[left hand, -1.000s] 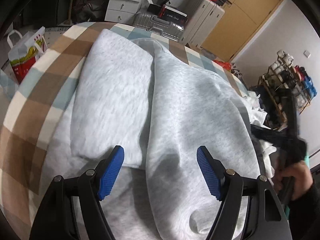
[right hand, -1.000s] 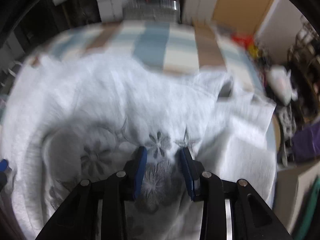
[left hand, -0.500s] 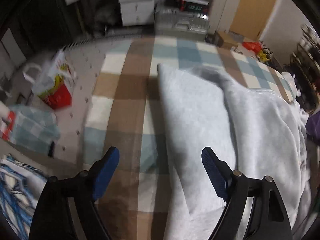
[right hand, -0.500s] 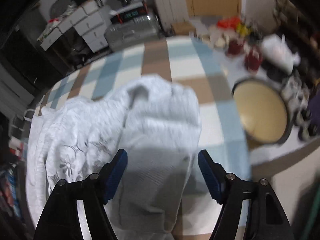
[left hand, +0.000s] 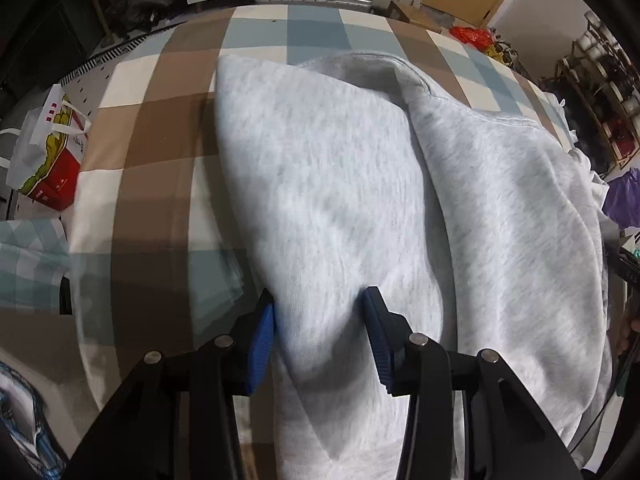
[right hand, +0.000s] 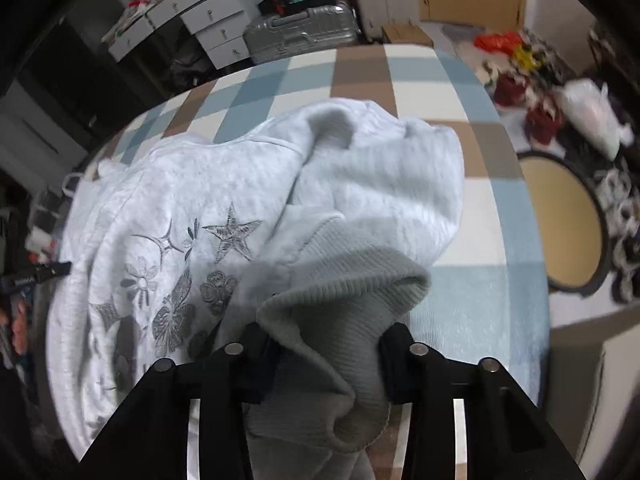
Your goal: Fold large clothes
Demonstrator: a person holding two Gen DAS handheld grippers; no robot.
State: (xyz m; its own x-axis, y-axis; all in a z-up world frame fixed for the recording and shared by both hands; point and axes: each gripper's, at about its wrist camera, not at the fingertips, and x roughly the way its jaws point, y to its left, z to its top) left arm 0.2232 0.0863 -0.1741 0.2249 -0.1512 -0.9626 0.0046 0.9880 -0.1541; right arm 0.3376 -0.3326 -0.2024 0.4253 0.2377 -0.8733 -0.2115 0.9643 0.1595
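Sweatshirt (left hand: 340,184) of pale heather-grey fleece lies spread over the checked blue, brown and cream cloth (left hand: 152,128), one side folded in over the body, the neckline at the far end. Silver embroidered stars and flowers (right hand: 176,280) show on its front. My left gripper (left hand: 320,328) has just been closing, and its blue pads pinch a ridge of the folded fleece. My right gripper (right hand: 324,344) has also just closed, clamping the ribbed cuff (right hand: 344,304), which bunches between its fingers.
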